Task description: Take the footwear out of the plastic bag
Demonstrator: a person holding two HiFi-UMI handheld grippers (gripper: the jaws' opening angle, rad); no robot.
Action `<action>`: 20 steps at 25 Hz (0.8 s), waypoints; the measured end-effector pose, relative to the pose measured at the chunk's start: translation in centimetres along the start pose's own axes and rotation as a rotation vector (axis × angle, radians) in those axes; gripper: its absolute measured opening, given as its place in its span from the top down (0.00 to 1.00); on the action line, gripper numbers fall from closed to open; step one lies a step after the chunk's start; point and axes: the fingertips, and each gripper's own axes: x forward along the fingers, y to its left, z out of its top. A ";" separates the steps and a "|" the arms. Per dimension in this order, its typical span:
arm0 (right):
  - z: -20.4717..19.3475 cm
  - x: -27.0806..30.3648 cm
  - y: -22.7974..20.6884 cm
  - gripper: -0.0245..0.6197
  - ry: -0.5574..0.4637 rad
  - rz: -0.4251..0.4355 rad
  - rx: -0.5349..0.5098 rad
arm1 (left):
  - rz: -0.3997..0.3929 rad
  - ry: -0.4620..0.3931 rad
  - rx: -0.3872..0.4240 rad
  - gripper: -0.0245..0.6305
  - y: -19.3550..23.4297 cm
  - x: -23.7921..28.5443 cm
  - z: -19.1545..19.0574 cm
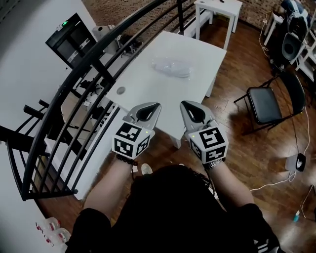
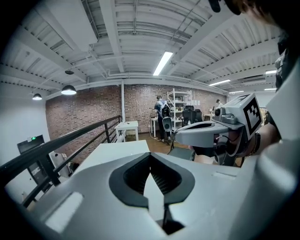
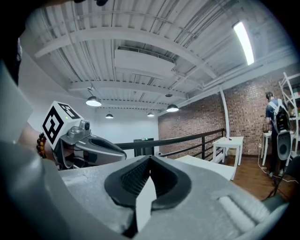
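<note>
A clear plastic bag [image 1: 173, 67] with pale footwear inside lies on the far half of the white table [image 1: 148, 91]. My left gripper [image 1: 159, 105] is held over the table's near edge, jaws shut with nothing between them. My right gripper [image 1: 181, 104] sits beside it, also shut and empty. Both point toward the bag but stay well short of it. In the left gripper view the shut jaw tips [image 2: 150, 154] meet, with the table [image 2: 119, 152] beyond and the right gripper [image 2: 220, 131] alongside. In the right gripper view the shut tips [image 3: 150, 158] meet and the left gripper [image 3: 82, 140] shows at left.
A black metal railing [image 1: 74, 99] runs along the table's left side. A black folding chair [image 1: 266, 104] stands on the wooden floor to the right. A second small white table [image 1: 217, 12] is farther back. A small round grey thing [image 1: 121, 90] lies on the table's left edge.
</note>
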 end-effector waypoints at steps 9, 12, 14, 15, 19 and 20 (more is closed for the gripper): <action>-0.4 0.0 -1.2 0.98 0.012 -0.012 -0.022 | -0.026 0.001 0.006 0.94 -0.1 2.3 -0.1; -0.3 0.7 -1.6 0.98 0.016 -0.020 -0.033 | -0.037 -0.011 0.007 0.94 0.6 3.1 0.3; -0.2 1.5 -2.1 0.98 0.020 -0.025 -0.041 | -0.046 -0.021 0.009 0.94 1.2 3.8 0.7; -0.2 1.9 -2.4 0.98 0.023 -0.028 -0.046 | -0.052 -0.024 0.008 0.94 1.6 4.3 0.8; -0.3 3.9 -3.5 0.98 0.041 -0.048 -0.066 | -0.077 -0.035 -0.003 0.94 3.4 6.2 0.8; -0.3 4.4 -3.8 0.98 0.047 -0.054 -0.068 | -0.082 -0.037 -0.008 0.94 3.9 6.7 0.8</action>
